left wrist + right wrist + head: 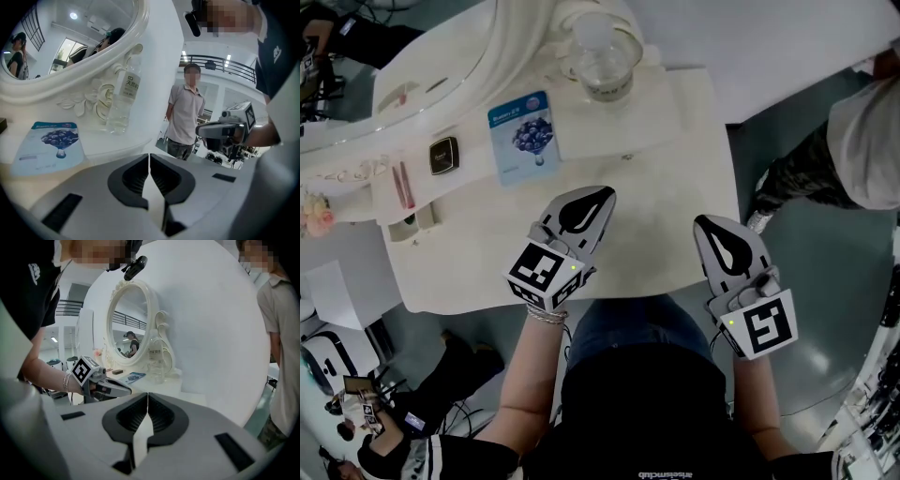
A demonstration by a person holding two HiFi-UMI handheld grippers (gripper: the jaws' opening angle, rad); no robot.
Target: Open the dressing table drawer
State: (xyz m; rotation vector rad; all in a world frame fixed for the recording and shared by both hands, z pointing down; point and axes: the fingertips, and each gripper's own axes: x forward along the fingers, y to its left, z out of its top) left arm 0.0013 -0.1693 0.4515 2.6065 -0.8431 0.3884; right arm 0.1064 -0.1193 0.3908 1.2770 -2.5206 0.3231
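**Left hand-held gripper** (602, 195) and **right hand-held gripper** (705, 223): each has its jaws fully together with nothing between them. They are held side by side, apart from each other, over the near part of the cream dressing-table counter (666, 178). Farther back on the counter lies a blueberry-printed sachet (523, 136), flat. A clear water bottle (602, 56) stands upright just in front of the carved frame of the oval mirror (127, 329). The drawer is hidden in all three views; only the dressing table's top shows.
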